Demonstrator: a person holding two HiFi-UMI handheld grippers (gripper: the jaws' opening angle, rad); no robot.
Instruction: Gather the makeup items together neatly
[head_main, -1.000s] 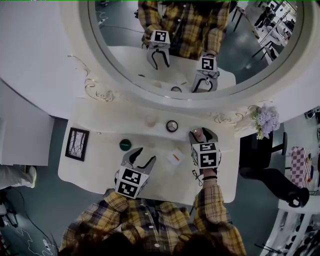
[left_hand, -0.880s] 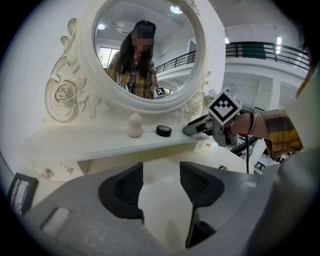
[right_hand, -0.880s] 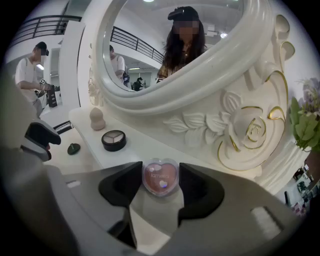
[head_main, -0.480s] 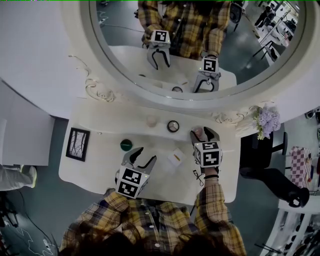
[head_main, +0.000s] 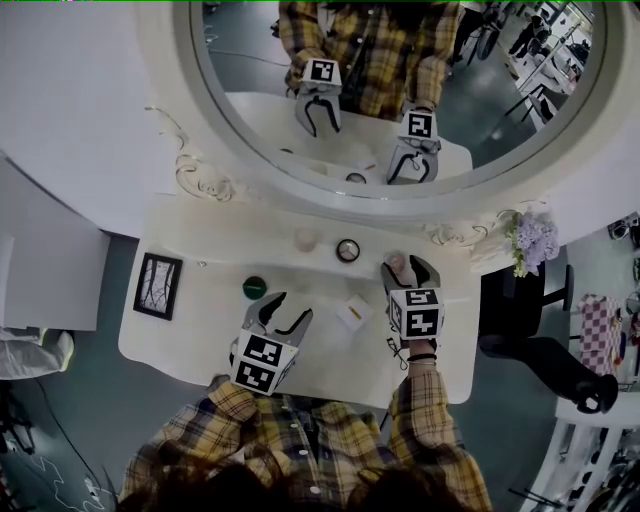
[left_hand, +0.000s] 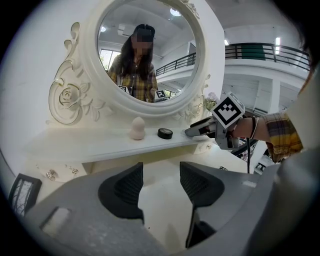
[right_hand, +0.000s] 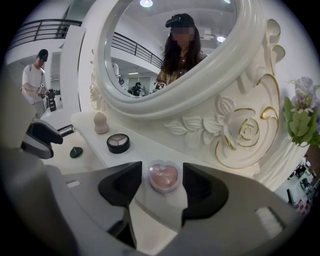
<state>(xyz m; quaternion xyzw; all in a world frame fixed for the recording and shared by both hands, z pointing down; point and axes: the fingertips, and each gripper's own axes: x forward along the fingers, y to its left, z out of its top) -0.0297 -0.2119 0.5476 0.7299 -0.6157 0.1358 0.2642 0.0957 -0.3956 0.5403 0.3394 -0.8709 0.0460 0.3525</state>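
Two grippers are positioned over a white counter (head_main: 200, 340) below a round mirror (head_main: 250, 150).

- **Far left:** a framed picture (head_main: 157, 286) lies flat on the counter, with a small dark green round piece (head_main: 254, 287) near it.
- **Left gripper** (head_main: 287, 312)**:** it is just beside the green piece. Its jaws are spread, and only bare counter shows between them.
- **Raised shelf** (left_hand: 100, 145) **under the mirror:** a pale makeup sponge (head_main: 305, 240) stands upright, with a round black compact (head_main: 347, 250) near it.
- **Between the two grippers:** a small pale box (head_main: 352, 313) lies on the lower counter.
- **Right gripper** (head_main: 406, 270)**:** it reaches onto the shelf. Its jaws are apart and straddle a heart-shaped pink compact (right_hand: 163, 177). The pads sit just beside the compact's sides, and no firm pinch is evident.
- **Far right:** purple flowers (head_main: 530, 240) stand at the counter's edge.
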